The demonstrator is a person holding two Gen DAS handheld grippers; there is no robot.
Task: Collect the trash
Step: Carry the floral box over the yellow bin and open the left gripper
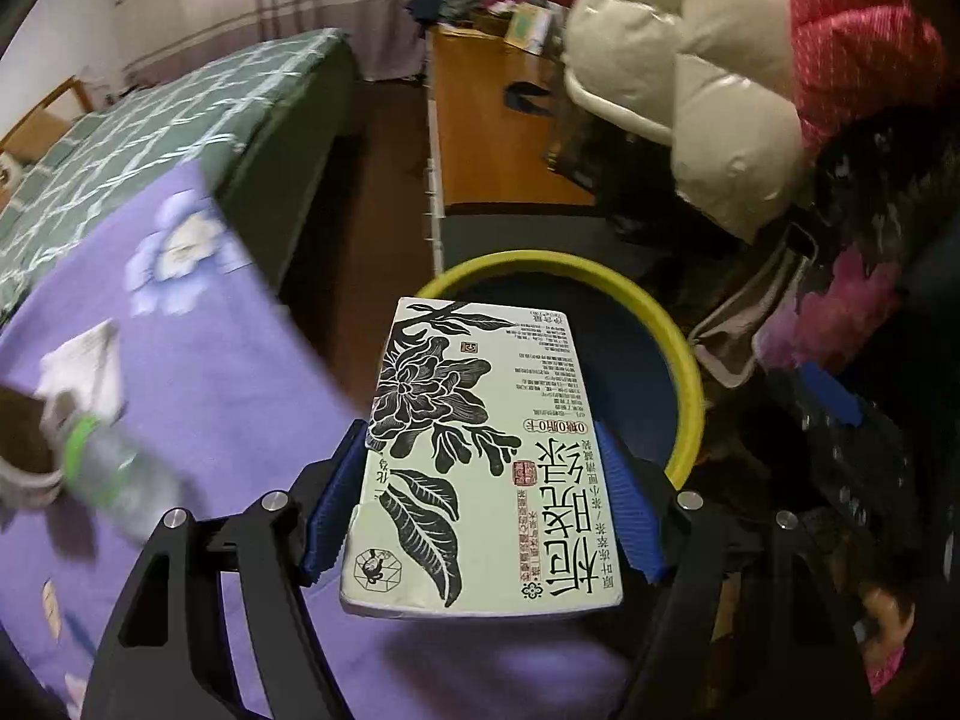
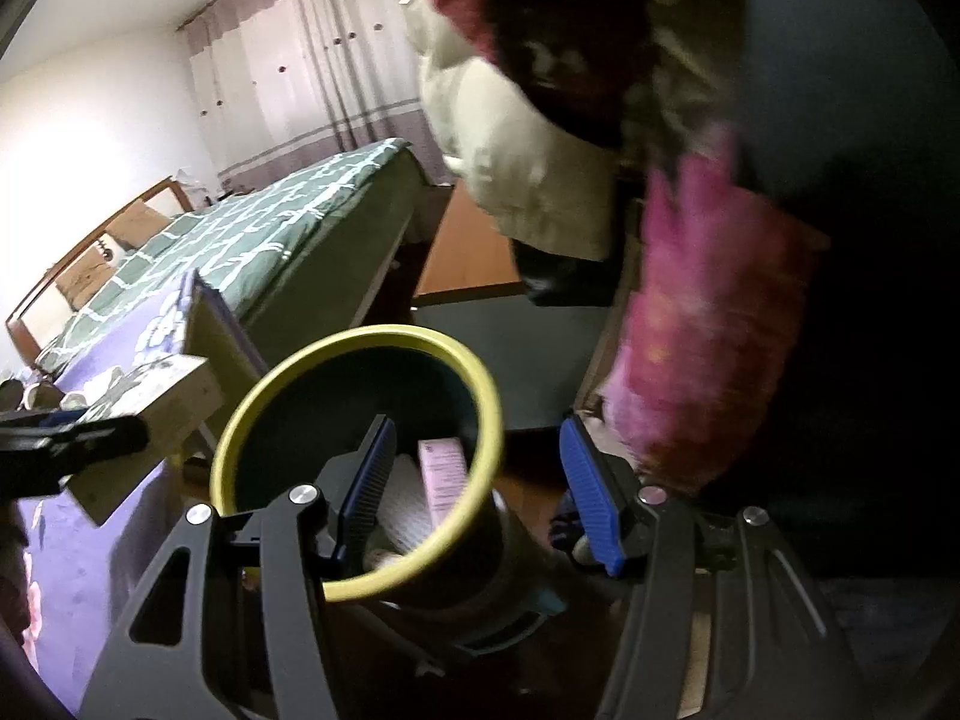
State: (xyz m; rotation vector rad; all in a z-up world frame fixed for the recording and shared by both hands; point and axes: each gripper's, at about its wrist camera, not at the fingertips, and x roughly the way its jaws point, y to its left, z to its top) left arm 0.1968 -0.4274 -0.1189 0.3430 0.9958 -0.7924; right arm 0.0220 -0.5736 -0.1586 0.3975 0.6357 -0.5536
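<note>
A: Item one?
B: Tea carton (image 1: 480, 456), pale green, black flower print, Chinese lettering. Long axis runs straight away from the left claw (image 1: 480, 504), far end over the yellow-rimmed bin (image 1: 684, 360); blue pads clamped on both long sides.

A: Right claw (image 2: 480, 480)?
B: Spread apart, holding nothing, above the bin; a pink box (image 2: 444, 474) lies inside.

A: On the purple-covered desk (image 1: 240, 372)?
B: Plastic bottle (image 1: 114, 468), blurred.

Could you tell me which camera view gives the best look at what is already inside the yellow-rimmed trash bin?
The right wrist view: it looks down into the bin, showing a pink box inside. In the left wrist view, the carton held by the left tool blocks most of the opening.
</note>
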